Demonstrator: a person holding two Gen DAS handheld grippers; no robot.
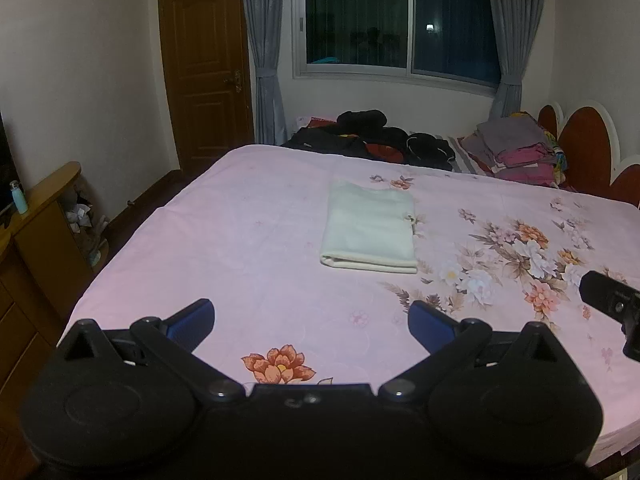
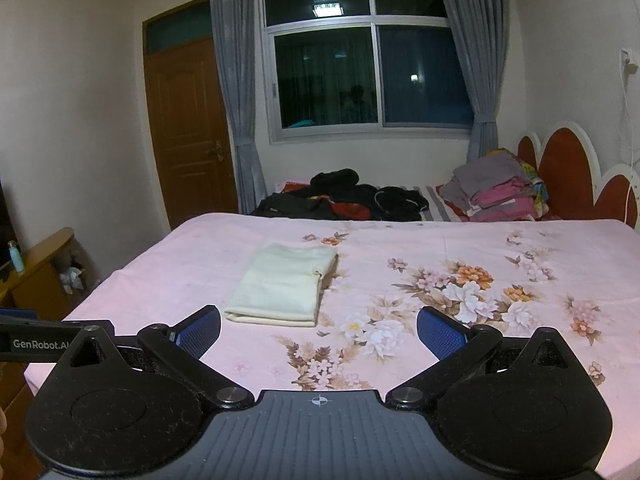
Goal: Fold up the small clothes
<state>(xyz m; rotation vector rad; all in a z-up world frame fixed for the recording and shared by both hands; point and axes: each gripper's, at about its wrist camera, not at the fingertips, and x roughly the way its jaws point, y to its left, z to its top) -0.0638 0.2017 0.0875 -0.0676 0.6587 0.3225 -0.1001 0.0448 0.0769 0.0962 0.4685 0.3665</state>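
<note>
A pale cream garment [image 1: 370, 227] lies folded into a neat rectangle on the pink floral bedsheet [image 1: 240, 248]; it also shows in the right wrist view [image 2: 282, 284]. My left gripper [image 1: 312, 320] is open and empty, held above the sheet short of the garment. My right gripper [image 2: 319, 330] is open and empty too, just right of the garment's near edge. Part of the right gripper shows at the right edge of the left wrist view [image 1: 612, 304], and the left gripper's side shows at the left of the right wrist view [image 2: 36, 340].
Dark clothes [image 1: 372, 136] and a stack of folded grey and pink clothes [image 1: 516, 148] lie at the bed's far side, by a red headboard [image 1: 588, 144]. A wooden cabinet [image 1: 36, 240] stands left of the bed, a door [image 1: 204, 72] and window beyond.
</note>
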